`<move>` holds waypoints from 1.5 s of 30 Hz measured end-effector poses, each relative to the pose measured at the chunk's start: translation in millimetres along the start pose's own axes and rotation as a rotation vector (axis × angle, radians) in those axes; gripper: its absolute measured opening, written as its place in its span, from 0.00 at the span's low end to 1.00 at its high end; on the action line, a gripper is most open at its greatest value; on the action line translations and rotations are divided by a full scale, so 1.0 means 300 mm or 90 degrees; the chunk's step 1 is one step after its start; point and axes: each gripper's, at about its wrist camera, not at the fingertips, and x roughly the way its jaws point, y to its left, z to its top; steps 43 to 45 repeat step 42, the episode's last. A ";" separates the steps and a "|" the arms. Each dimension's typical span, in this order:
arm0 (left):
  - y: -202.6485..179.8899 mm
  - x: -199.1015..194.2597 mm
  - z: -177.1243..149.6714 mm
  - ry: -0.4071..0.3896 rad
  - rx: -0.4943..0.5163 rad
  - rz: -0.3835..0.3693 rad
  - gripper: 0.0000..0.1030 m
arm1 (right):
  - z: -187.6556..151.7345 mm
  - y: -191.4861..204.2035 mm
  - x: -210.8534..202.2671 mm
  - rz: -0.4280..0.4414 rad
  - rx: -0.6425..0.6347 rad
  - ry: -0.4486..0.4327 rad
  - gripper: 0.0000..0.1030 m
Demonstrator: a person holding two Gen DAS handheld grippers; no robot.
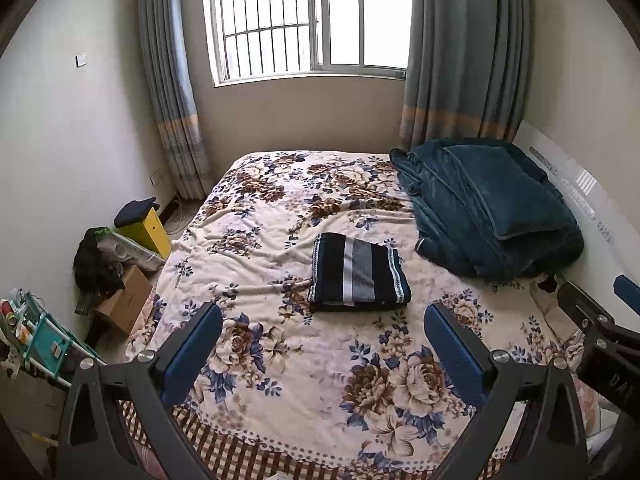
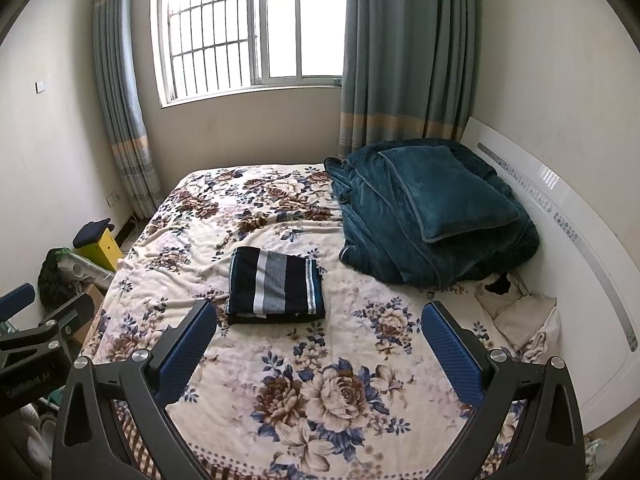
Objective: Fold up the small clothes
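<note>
A dark navy garment with white and grey stripes [image 1: 358, 274] lies folded into a neat rectangle on the floral bedspread [image 1: 280, 360], near the bed's middle. The right wrist view shows the same folded garment [image 2: 276, 286] on the bedspread [image 2: 340, 360]. My left gripper [image 1: 323, 316] is open and empty, raised above the near part of the bed, short of the garment. My right gripper [image 2: 319, 314] is also open and empty, held back from the garment, which sits just beyond its left finger. Each gripper shows at the edge of the other's view.
A heaped teal blanket with a pillow [image 1: 492, 208] fills the bed's far right corner by the white headboard [image 2: 580, 232]. On the floor to the left are a cardboard box [image 1: 124, 300], a yellow stand [image 1: 148, 228] and a black bag. A crumpled beige cloth [image 2: 520, 320] lies near the headboard.
</note>
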 end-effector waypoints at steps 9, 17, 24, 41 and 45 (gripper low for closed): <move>0.014 -0.007 -0.006 0.001 -0.002 0.001 1.00 | -0.024 0.006 -0.003 0.002 0.000 0.004 1.00; 0.031 -0.018 -0.009 -0.001 -0.003 0.005 1.00 | -0.028 0.009 -0.001 0.006 -0.002 0.006 1.00; 0.040 -0.017 0.000 -0.005 -0.003 0.007 1.00 | -0.026 0.007 0.001 0.005 -0.003 0.006 1.00; 0.018 -0.015 -0.001 -0.013 -0.004 0.006 1.00 | -0.015 0.030 -0.005 0.008 -0.004 0.003 1.00; 0.016 -0.017 -0.004 -0.014 -0.004 0.007 1.00 | -0.013 0.034 -0.006 0.008 -0.005 0.003 1.00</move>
